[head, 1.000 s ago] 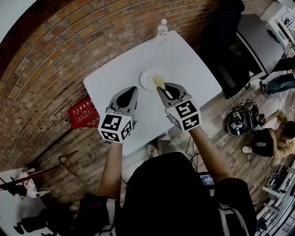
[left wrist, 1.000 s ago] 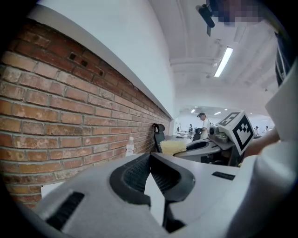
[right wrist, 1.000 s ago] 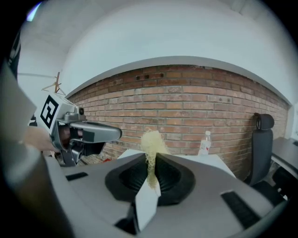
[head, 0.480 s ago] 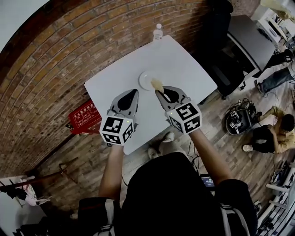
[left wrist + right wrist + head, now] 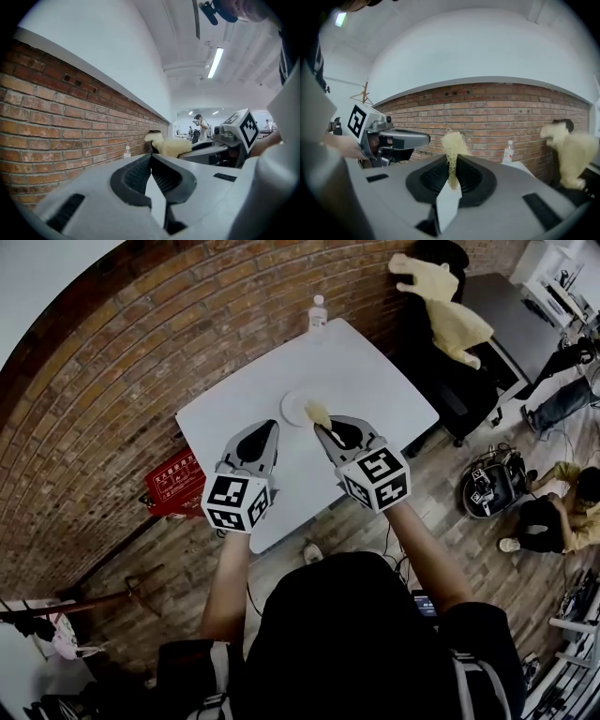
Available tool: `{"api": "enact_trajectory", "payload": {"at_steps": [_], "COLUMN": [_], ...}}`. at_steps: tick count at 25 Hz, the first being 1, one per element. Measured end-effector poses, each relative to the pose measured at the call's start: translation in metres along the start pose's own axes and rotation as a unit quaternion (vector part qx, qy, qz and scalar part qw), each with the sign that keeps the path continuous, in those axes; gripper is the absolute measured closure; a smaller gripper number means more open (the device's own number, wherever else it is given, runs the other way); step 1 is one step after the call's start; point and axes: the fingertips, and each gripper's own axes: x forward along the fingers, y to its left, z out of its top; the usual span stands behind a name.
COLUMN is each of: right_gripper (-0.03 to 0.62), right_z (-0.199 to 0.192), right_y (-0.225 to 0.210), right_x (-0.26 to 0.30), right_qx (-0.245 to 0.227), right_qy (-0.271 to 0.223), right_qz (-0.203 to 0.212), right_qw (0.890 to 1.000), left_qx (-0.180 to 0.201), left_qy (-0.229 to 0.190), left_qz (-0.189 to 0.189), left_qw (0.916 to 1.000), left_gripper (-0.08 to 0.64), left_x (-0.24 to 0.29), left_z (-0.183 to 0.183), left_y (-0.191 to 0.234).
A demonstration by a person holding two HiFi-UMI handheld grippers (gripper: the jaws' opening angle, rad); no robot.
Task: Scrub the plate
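1. Plate (image 5: 294, 407): small, white, lying flat near the middle of the white table (image 5: 370, 371). Nothing is holding it down. It appears in neither gripper view.
2. Right gripper (image 5: 322, 429): jaws are pinching a yellow mesh scrubber (image 5: 452, 145). Most of the pad stands out past the tips. In the head view the pad overlaps the plate's near-right rim, but whether they touch cannot be told. The gripper looks raised above the table.
3. Left gripper (image 5: 272, 425): jaws are pressed together with nothing between them. It hovers beside the right gripper, on the near side of the plate.
4. Risk, plate slides: the plate is light, the tabletop smooth, and the left gripper is not bracing it. A sideways scrub could push the plate toward a table edge.
5. Risk, scrubber slips: only the lower part of the mesh is caught in the jaws. Hard rubbing could drag the scrubber free.
6. Risk, hard contact: the loose mesh is floppy. Pressing down too far could bring the jaw tips onto the plate.
7. A bottle (image 5: 318, 311) stands at the far edge, well apart, so it is unlikely to interfere.
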Motion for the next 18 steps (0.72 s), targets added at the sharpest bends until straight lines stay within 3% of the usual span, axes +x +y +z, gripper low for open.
{"api": "enact_trajectory", "payload": {"at_steps": [18], "right_gripper": [0.548], "right_z": [0.001], "right_y": [-0.022], "right_x": [-0.077], "right_qx": [0.004], "right_qy": [-0.023], "right_qz": [0.027], "right_qw": [0.999], "left_qx": [0.005], "left_qy": [-0.009], "left_qz": [0.041], "left_qw": [0.9991], "left_gripper": [0.54], "left_x": [-0.001], "left_z": [0.012], "left_y": [-0.076]}}
